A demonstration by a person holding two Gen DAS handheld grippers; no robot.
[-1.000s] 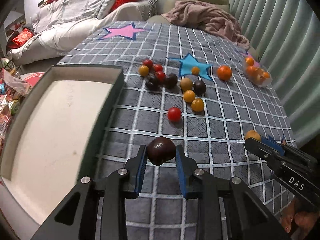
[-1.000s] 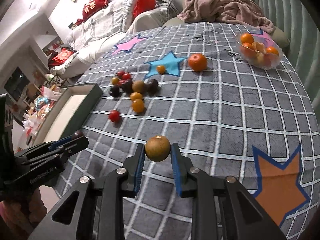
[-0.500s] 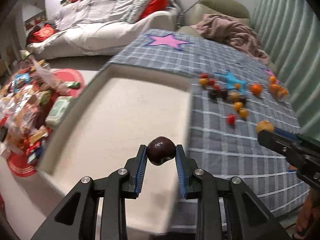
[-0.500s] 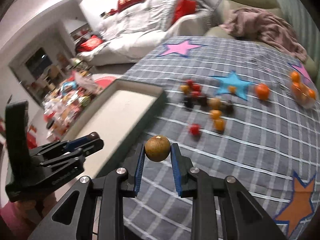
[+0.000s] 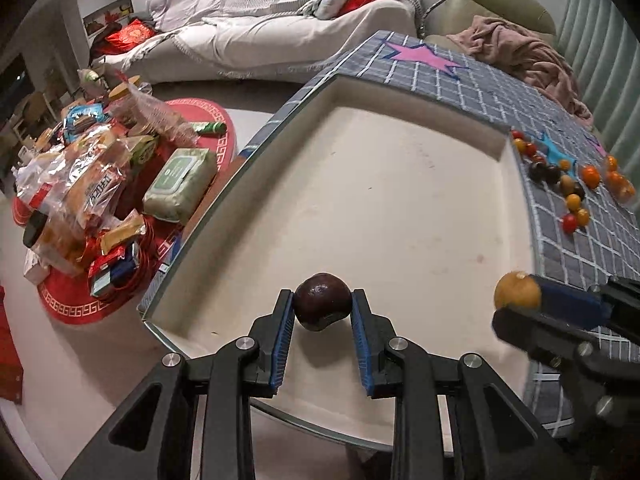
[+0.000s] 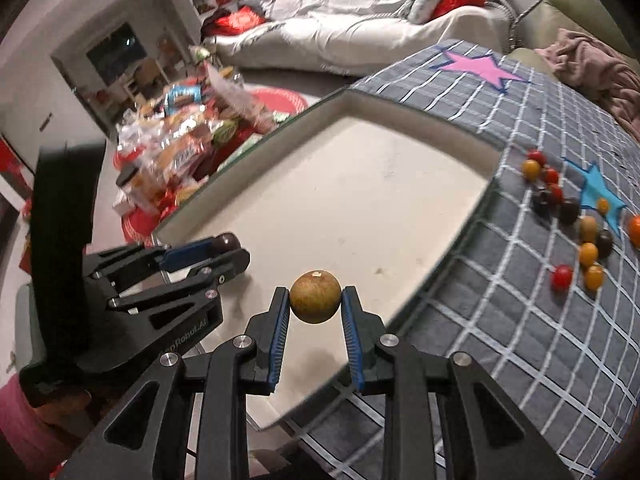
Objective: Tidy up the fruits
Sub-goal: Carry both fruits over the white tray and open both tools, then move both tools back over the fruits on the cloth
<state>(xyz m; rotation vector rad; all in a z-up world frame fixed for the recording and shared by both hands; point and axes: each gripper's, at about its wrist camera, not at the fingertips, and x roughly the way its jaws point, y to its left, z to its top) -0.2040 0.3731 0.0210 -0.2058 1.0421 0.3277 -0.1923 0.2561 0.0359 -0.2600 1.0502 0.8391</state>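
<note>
My left gripper (image 5: pixel 322 312) is shut on a dark purple fruit (image 5: pixel 322 306) and holds it over the near part of the cream tray (image 5: pixel 400 92). My right gripper (image 6: pixel 315 300) is shut on a brown-yellow round fruit (image 6: pixel 315 296) over the tray's (image 6: pixel 420 132) near right part. Each gripper shows in the other's view: the right one (image 5: pixel 520 300) at the right, the left one (image 6: pixel 224 248) at the left. A cluster of small red, orange and dark fruits (image 6: pixel 572 216) lies on the grey checked cloth right of the tray, also in the left wrist view (image 5: pixel 560 184).
A clear bowl of oranges (image 5: pixel 618 182) sits far right on the cloth. Snack packets on red mats (image 5: pixel 92 184) cover the floor left of the table. A sofa (image 5: pixel 280 28) and a pink blanket (image 5: pixel 528 52) lie beyond.
Both grippers have swung left from above the cloth to above the tray, each still holding its fruit. The fruit cluster now lies far to the right.
</note>
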